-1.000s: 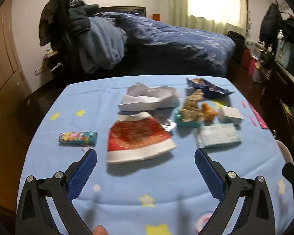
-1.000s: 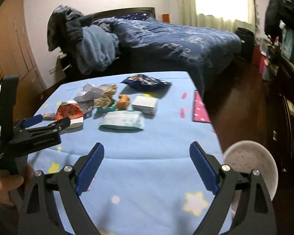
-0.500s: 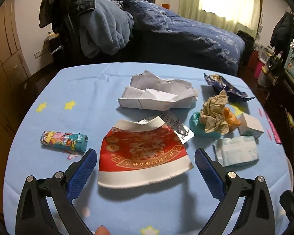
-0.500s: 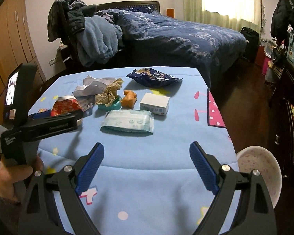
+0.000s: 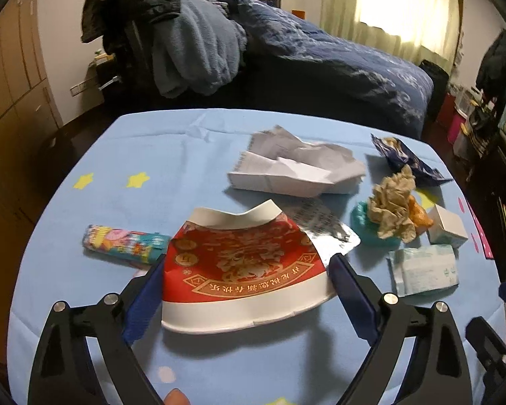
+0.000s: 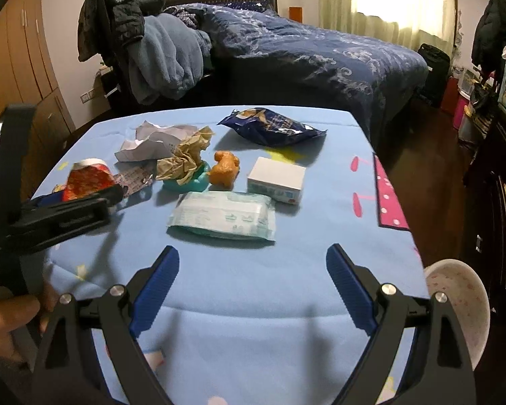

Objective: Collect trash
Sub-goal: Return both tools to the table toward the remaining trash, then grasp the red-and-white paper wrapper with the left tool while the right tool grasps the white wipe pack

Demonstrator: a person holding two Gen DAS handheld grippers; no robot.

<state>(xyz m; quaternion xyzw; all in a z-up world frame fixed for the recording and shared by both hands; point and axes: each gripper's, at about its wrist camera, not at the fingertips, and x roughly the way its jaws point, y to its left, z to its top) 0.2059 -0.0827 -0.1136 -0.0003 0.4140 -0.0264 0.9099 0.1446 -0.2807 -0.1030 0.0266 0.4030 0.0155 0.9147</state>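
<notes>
Foil strip partly hidden under red cup; teal dish mostly covered by brown wad. Print on wipes pack unreadable. Bowl off the surface edge seen from right wrist only; tube left of cup clear only from left wrist. Left hand-held gripper wide, jaws just closing slightly, straddling cup, pad contact uncertain. Right hand-held gripper wide, empty, short of wipes pack, right of cup.
</notes>
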